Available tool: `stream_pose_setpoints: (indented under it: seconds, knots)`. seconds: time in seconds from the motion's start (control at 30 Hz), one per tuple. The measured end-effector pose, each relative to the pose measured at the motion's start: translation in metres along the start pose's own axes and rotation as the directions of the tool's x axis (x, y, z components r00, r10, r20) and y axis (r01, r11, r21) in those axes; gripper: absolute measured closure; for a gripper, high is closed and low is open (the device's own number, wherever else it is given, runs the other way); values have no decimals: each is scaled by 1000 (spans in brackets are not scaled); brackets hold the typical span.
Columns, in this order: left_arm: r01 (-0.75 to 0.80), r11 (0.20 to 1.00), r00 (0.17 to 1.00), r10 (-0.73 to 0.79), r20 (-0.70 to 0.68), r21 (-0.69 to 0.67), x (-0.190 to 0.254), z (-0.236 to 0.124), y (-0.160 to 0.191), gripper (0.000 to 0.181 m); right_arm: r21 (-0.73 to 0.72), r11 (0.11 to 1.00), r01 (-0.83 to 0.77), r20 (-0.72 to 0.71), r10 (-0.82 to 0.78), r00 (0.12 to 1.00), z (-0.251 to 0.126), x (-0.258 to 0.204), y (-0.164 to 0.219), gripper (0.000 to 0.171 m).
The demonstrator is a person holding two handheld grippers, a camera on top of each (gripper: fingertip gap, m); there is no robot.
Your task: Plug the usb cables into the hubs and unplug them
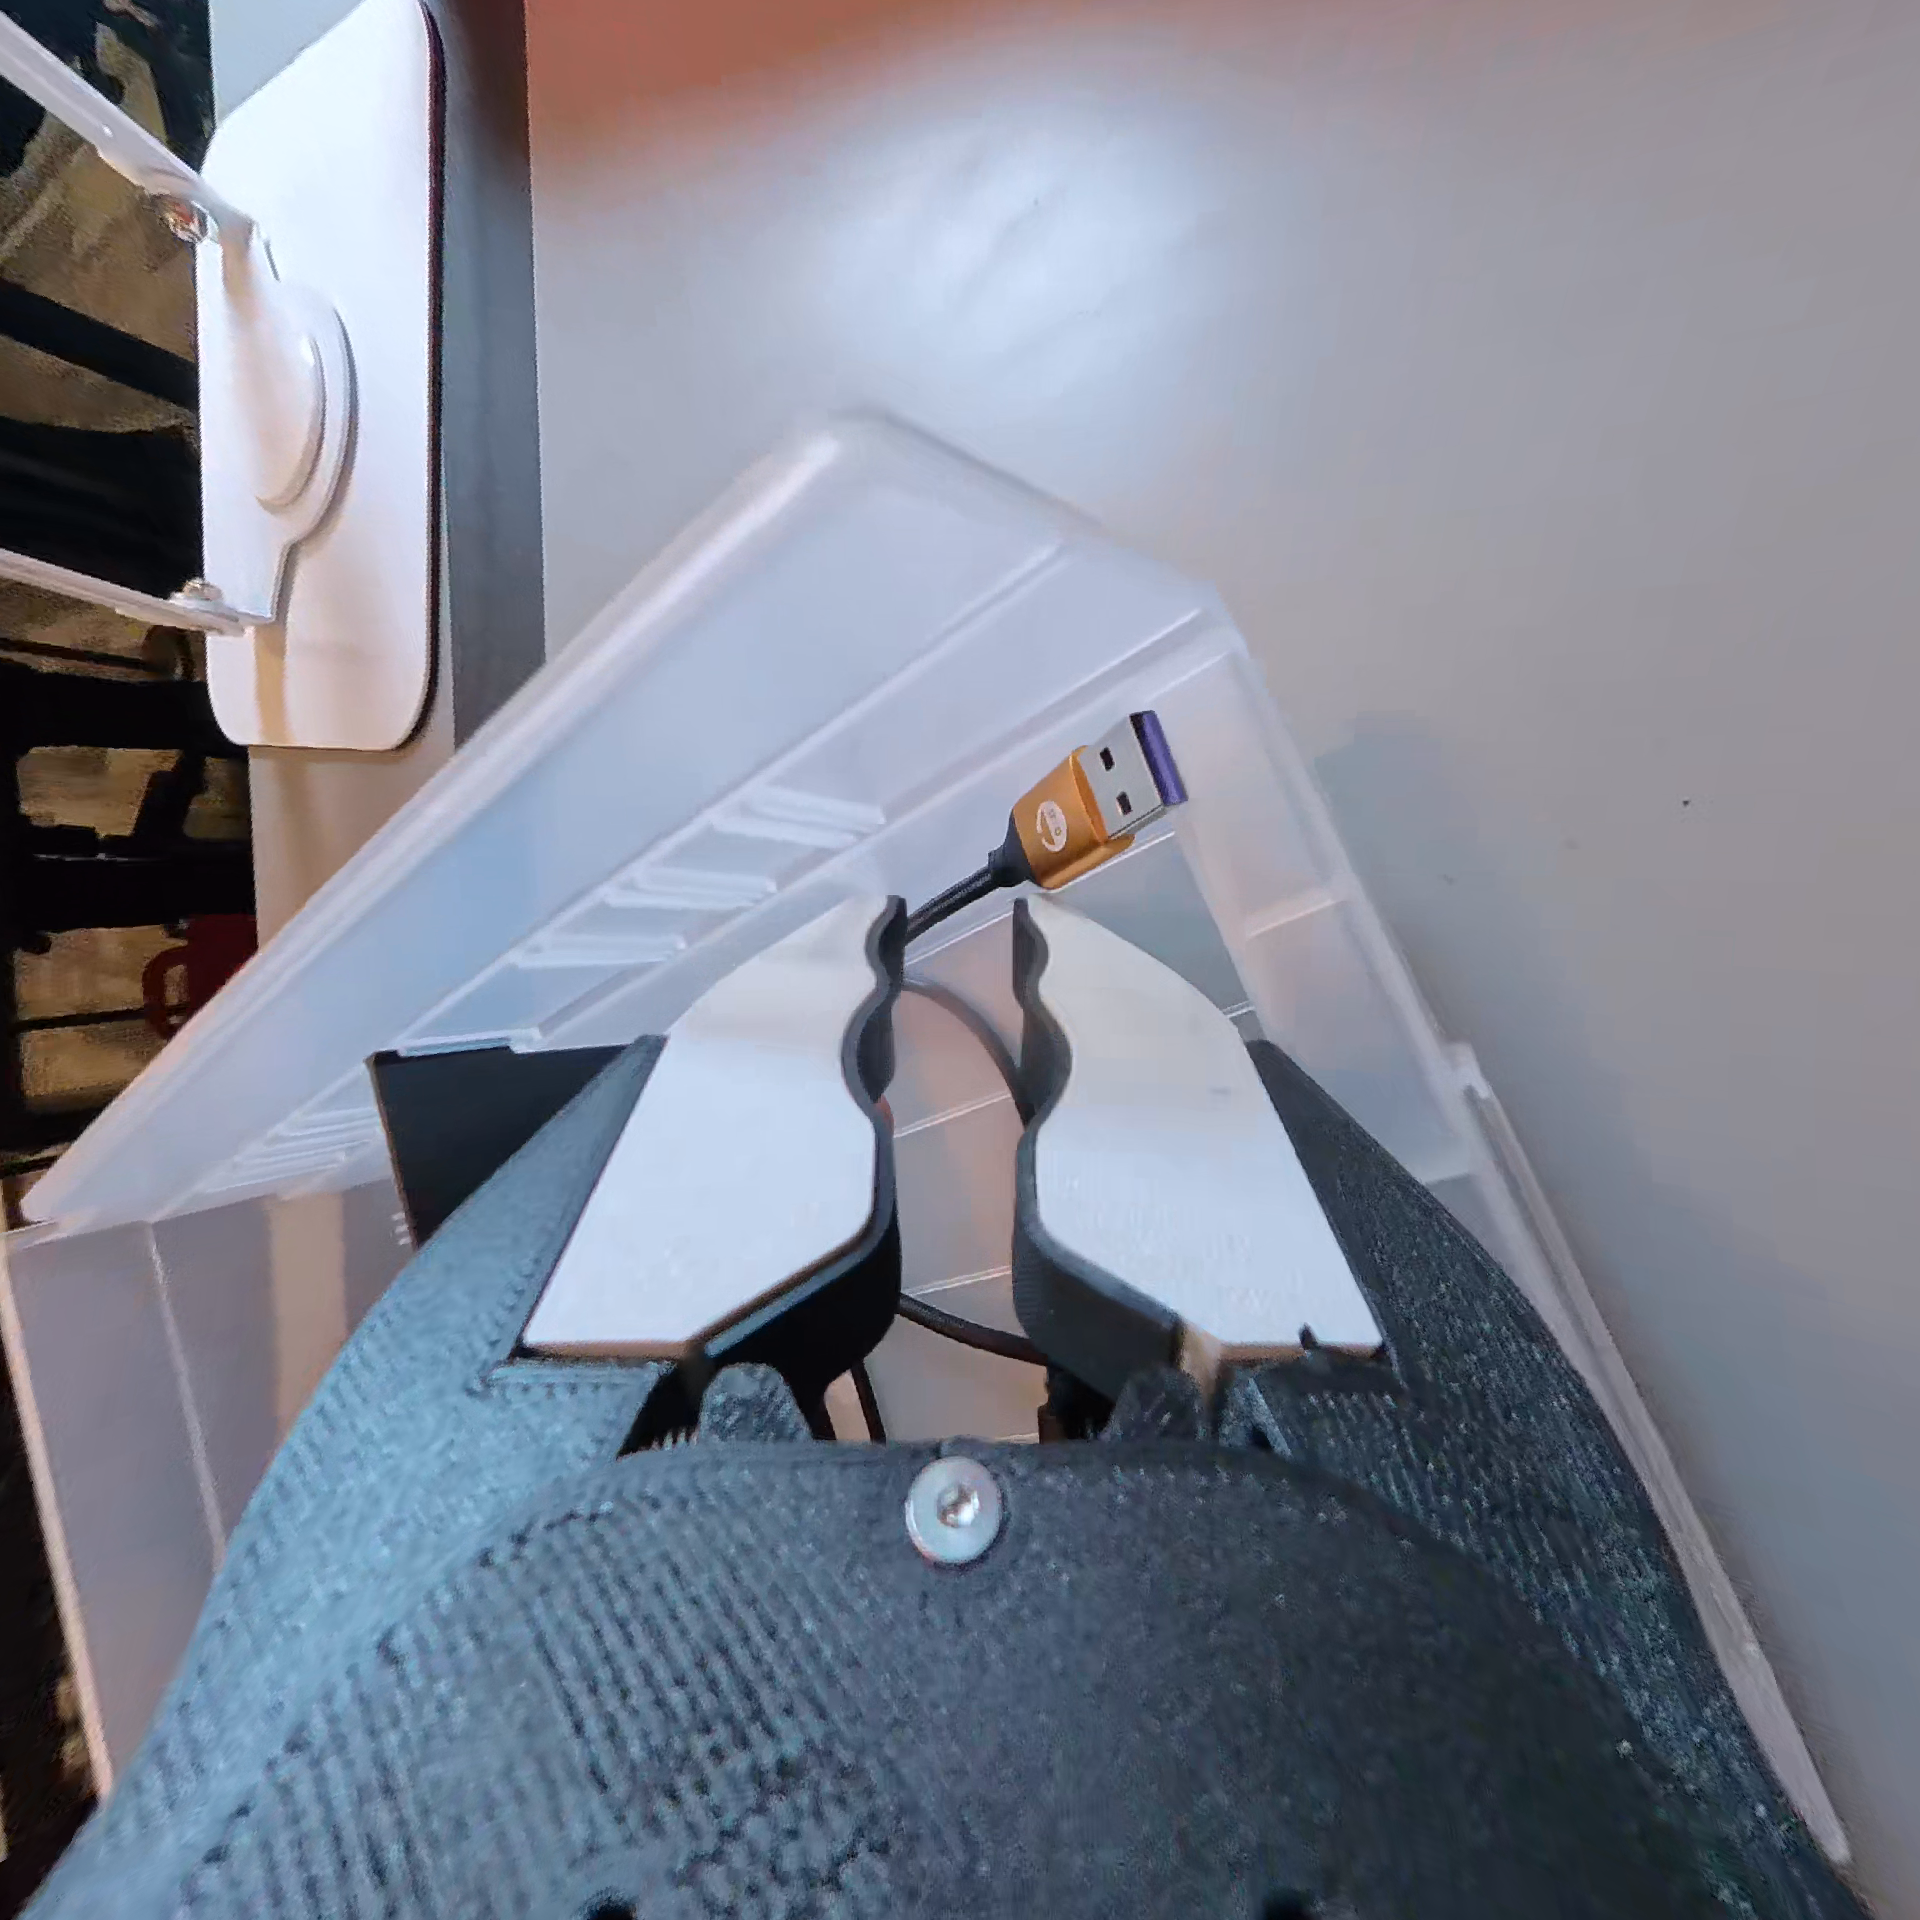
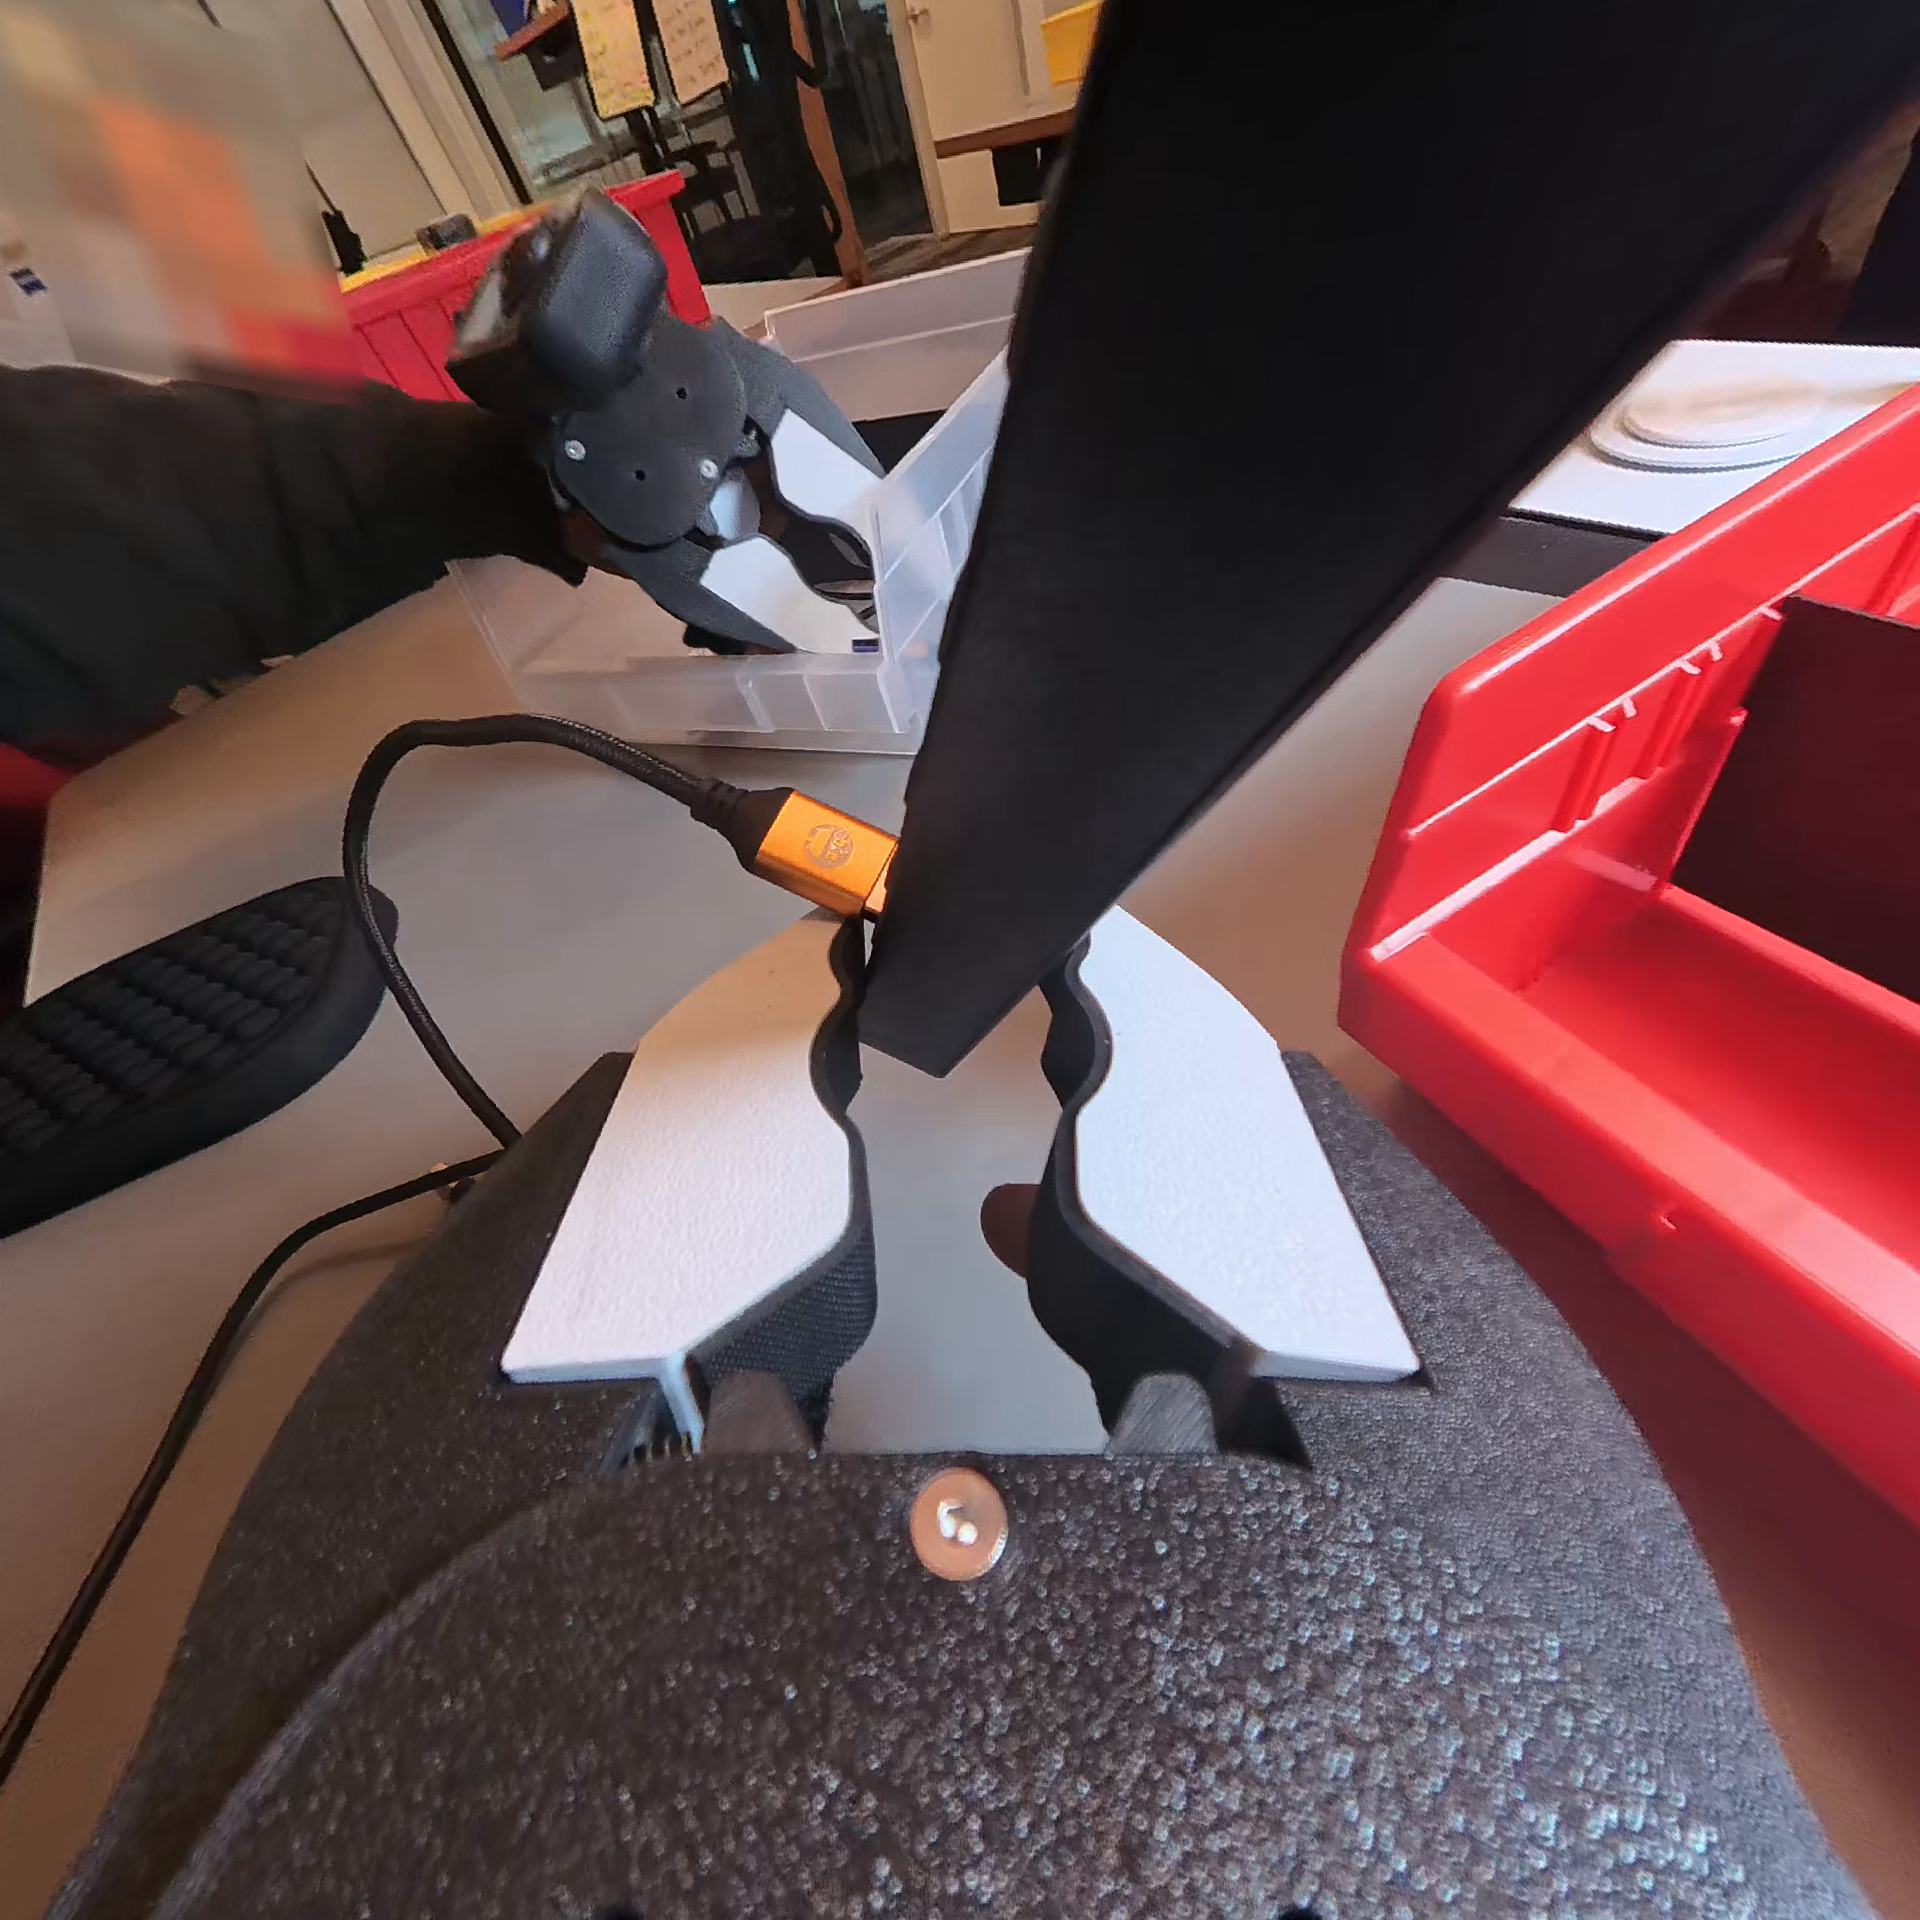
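In the right wrist view my right gripper (image 2: 961, 951) is shut on the lower end of a long black hub (image 2: 1247, 416) that stands tilted over the table. An orange-shelled USB plug (image 2: 826, 852) sits in the hub's left side, and its black braided cable (image 2: 358, 852) loops down to the table. My left gripper (image 1: 956, 920) reaches into a clear plastic bin (image 1: 727, 727) with its fingers apart. A second orange USB plug (image 1: 1091, 805) sticks up just past its fingertips, and its cable runs down between the fingers. The left gripper also shows in the right wrist view (image 2: 831, 597).
A red plastic bin (image 2: 1610, 935) stands close on the right. A black woven pad (image 2: 156, 1018) lies at the left table edge. A black flat object (image 1: 447, 1122) leans inside the clear bin. A white stand base (image 1: 322, 416) lies beyond the bin.
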State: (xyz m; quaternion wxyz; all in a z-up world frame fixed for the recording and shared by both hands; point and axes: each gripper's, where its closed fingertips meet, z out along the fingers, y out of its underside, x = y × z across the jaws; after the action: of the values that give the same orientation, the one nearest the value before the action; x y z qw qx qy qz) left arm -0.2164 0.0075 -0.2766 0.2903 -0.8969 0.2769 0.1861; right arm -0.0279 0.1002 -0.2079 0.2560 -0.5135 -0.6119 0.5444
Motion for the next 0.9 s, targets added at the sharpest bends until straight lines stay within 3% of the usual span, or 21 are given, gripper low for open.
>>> stream_pose_setpoints:
  seconds: [0.17, 0.63, 0.8, 0.9]
  knots:
    - [-57, 998, 997, 57, 55, 0, 0, 2, -5, 178, 18, 1000, 9, -2, -9, 1000, -3, -2, -4, 139]
    - [80, 997, 993, -80, 83, -5, -11, -52, -15, 181, 34, 999, 20, 1, -20, 1000, -6, -3, -9, 138]
    - [276, 943, 961, -271, 53, -184, -18, -56, 16, 176, 32, 999, 19, 1, -19, 1000, -7, -3, -9, 138]
    - [399, 825, 909, -412, 56, -400, -12, -49, 54, 164, 29, 999, 15, 2, -15, 1000, -6, -3, -8, 138]
